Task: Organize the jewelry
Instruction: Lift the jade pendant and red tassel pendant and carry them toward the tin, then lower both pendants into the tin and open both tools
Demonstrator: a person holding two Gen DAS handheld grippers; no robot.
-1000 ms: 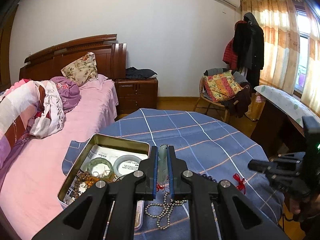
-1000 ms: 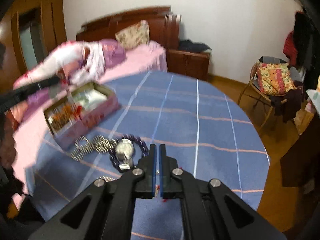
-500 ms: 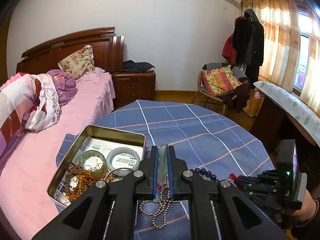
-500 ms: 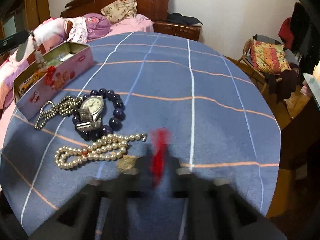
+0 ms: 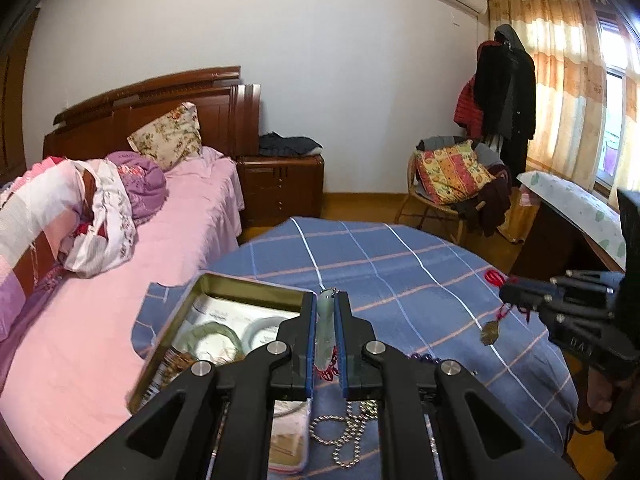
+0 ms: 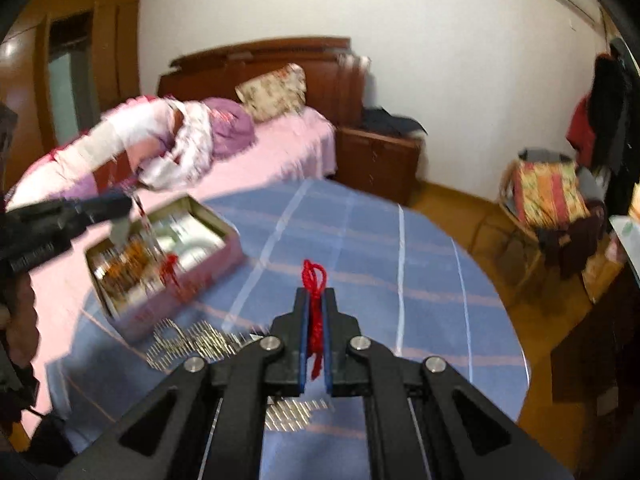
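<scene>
My left gripper [image 5: 324, 336] was clenched on a pale green jade pendant [image 5: 326, 330], held above the near edge of the open rectangular metal tin [image 5: 248, 284] on the blue checked tablecloth [image 5: 400, 264]. My right gripper [image 6: 315, 320] was clamped on a red knotted cord [image 6: 315, 296], its small bronze medallion [image 5: 490, 332] dangling clear of the cloth. A silver ball-chain necklace [image 5: 344, 436] lay beside the tin.

A home bedroom: pink-sheeted bed [image 5: 168, 264] with wooden headboard [image 5: 160, 104], nightstand [image 5: 280, 184], curtained window [image 5: 560, 80]
</scene>
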